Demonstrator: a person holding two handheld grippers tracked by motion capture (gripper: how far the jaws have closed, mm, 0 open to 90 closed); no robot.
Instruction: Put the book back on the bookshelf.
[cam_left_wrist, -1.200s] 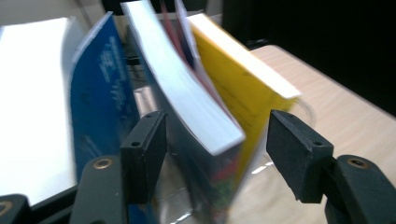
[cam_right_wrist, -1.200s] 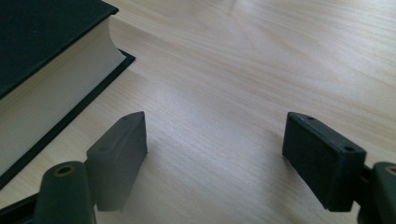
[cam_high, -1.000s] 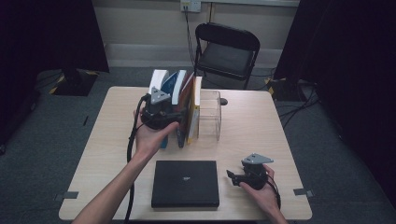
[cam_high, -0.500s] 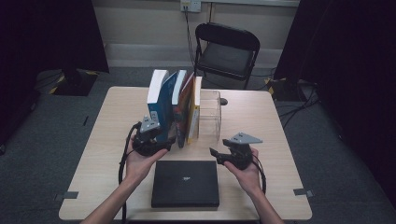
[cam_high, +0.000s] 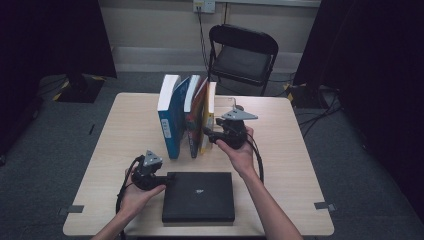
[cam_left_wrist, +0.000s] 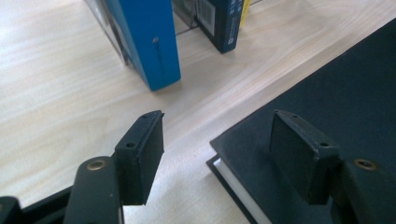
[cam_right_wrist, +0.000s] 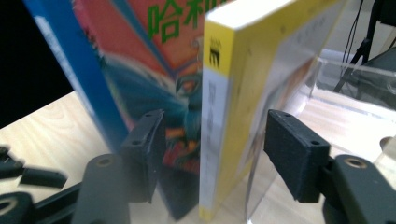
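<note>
Clearly, green "哈利" tops the book cover (cam_right_wrist: 177, 70).

Dim room, lit table; close-ups w/ blur.

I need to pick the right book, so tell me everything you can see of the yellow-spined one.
The yellow-spined book is a thick paperback with a white top edge of pages, standing upright at the right end of the row on the pale wooden table. It leans against a colourful red-and-blue covered book, with a clear plastic stand behind. The right claw straddles its spine, pads not pressing.
</note>
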